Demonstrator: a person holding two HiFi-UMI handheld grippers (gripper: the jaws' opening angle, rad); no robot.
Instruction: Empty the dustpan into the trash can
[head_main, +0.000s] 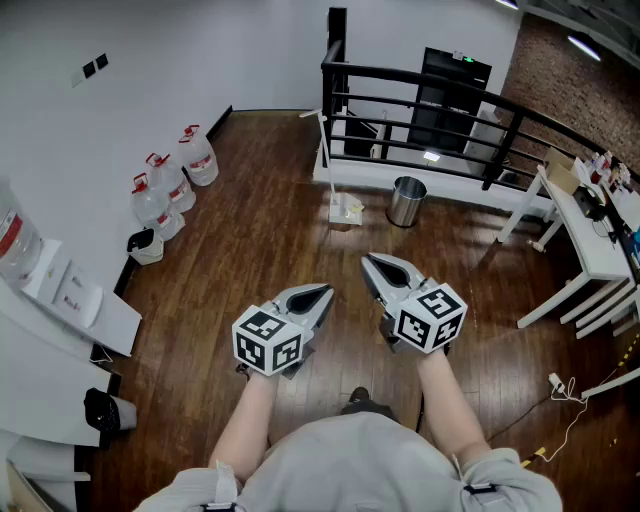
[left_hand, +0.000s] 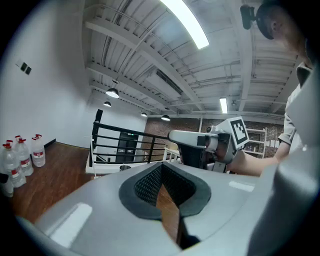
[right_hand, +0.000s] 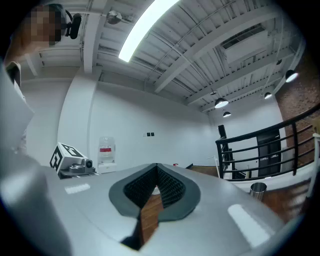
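- Two grippers, the left gripper (head_main: 322, 293) and the right gripper (head_main: 368, 260), held side by side above the floor (head_main: 250, 260); smooth grey shells tapering to a point, with a black-and-white marker cube at the back of each.
- Both pairs of jaws closed tip to tip, with nothing between them; dark ribbed pads around a teardrop hollow just behind the tips.
- Ahead and well apart from both: a white dustpan (head_main: 346, 211), lying low on the planks, with a thin white pole upright at its far side.
- Just right of it, near but not touching: the trash can (head_main: 407, 201), an upright cylinder of shiny metal with an open top.
- Behind these, a black metal railing (head_main: 430, 82) on a white base.
- Along the left wall, several clear water jugs (head_main: 165, 190) with red caps; far right, white tables (head_main: 590, 245).
- Between grippers and dustpan, only open dark-brown glossy planks.
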